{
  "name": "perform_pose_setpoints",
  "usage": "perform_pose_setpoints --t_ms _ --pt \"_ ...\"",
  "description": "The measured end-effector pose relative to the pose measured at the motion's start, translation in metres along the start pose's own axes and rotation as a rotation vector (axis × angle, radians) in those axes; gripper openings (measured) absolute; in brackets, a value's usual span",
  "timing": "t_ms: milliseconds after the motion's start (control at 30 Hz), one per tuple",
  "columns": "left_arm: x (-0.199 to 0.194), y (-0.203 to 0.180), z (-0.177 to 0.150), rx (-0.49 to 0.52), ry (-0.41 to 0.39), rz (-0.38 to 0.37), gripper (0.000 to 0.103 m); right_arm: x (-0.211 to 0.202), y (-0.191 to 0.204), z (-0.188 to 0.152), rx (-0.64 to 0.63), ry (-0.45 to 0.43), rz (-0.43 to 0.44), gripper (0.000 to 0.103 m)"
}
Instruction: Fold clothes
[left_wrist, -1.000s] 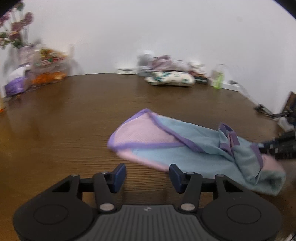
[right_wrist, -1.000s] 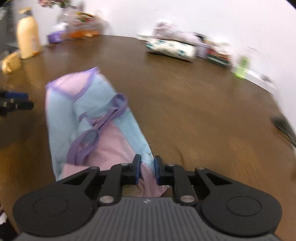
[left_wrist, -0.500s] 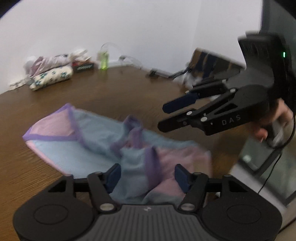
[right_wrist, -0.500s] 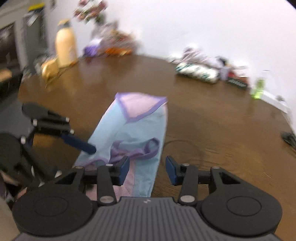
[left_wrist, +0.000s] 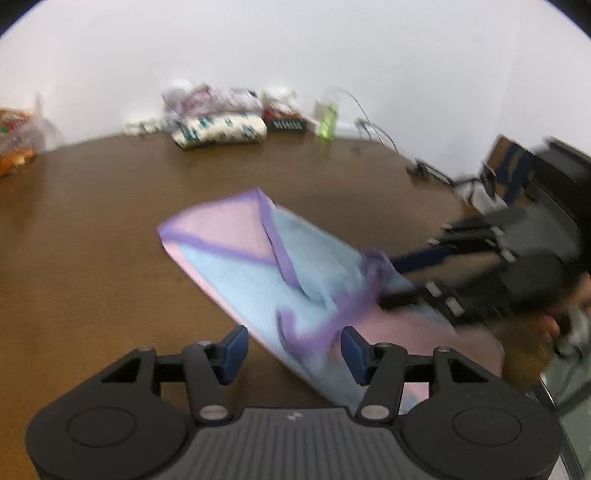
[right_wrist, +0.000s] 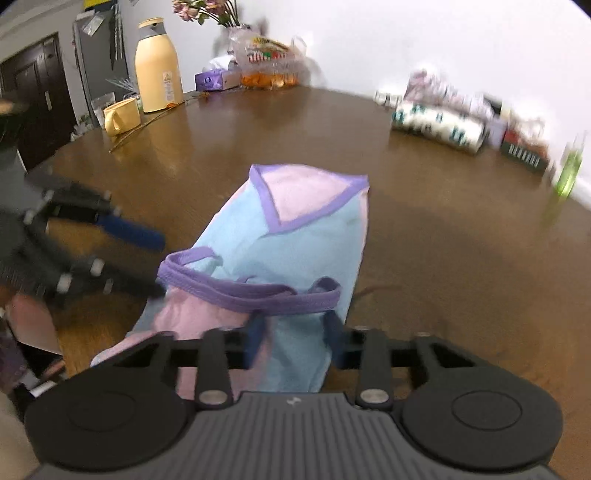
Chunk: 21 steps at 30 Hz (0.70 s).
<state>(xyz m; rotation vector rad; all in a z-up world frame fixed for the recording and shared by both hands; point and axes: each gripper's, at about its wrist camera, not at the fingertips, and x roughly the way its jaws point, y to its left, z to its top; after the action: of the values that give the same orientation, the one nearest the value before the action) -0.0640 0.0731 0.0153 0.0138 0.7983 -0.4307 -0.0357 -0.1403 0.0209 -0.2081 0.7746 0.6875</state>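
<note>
Right wrist view: right gripper spread wide, empty, straddling the garment; left gripper (nine o'clock) equally wide.

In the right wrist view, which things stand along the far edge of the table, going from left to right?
Yellow mug → yellow thermos bottle → purple tissue box → plastic bag of snacks → rolled patterned cloth → green bottle.

No text can be read anywhere. The yellow flask, upper left of the right wrist view, carries a small white label, and the purple tissue box beside it bears print, both too blurred.
</note>
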Motion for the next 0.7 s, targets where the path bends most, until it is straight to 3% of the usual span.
perform_pose_setpoints --t_ms 67,133,233,267,300,333,433,500,633,700 --pt "0.005 -0.006 -0.006 -0.017 0.028 -0.027 0.054 0.003 -0.001 -0.004 0.029 -0.008 -0.002 0.029" --pt "0.010 -0.011 -0.004 -0.023 0.024 -0.005 0.053 0.002 0.001 -0.007 0.047 -0.021 -0.027 0.023" --pt "0.012 -0.005 0.005 -0.052 0.023 -0.006 0.042 -0.002 0.002 -0.004 0.069 -0.020 -0.030 0.023" --pt "0.009 0.003 0.009 -0.073 0.015 -0.024 0.042 -0.008 -0.001 -0.001 0.087 -0.044 -0.015 0.024" --pt "0.006 0.012 0.014 -0.100 -0.002 -0.035 0.043 -0.012 -0.008 0.006 0.097 -0.072 -0.018 0.033" --pt "0.005 0.023 0.021 -0.122 -0.019 -0.018 0.044 -0.016 -0.016 0.012 0.107 -0.100 -0.022 0.042" --pt "0.009 0.050 0.042 -0.159 -0.050 0.078 0.054 -0.009 -0.040 0.039 0.089 -0.133 -0.068 0.043" --pt "0.023 0.062 0.053 -0.173 -0.039 0.128 0.049 0.020 -0.060 0.064 0.089 -0.082 -0.057 0.046" --pt "0.050 0.085 0.074 -0.202 -0.016 0.230 0.047 0.078 -0.078 0.101 0.094 0.011 -0.038 0.046" --pt "0.060 0.088 0.079 -0.202 -0.005 0.240 0.045 0.098 -0.082 0.111 0.105 0.033 -0.010 0.045"
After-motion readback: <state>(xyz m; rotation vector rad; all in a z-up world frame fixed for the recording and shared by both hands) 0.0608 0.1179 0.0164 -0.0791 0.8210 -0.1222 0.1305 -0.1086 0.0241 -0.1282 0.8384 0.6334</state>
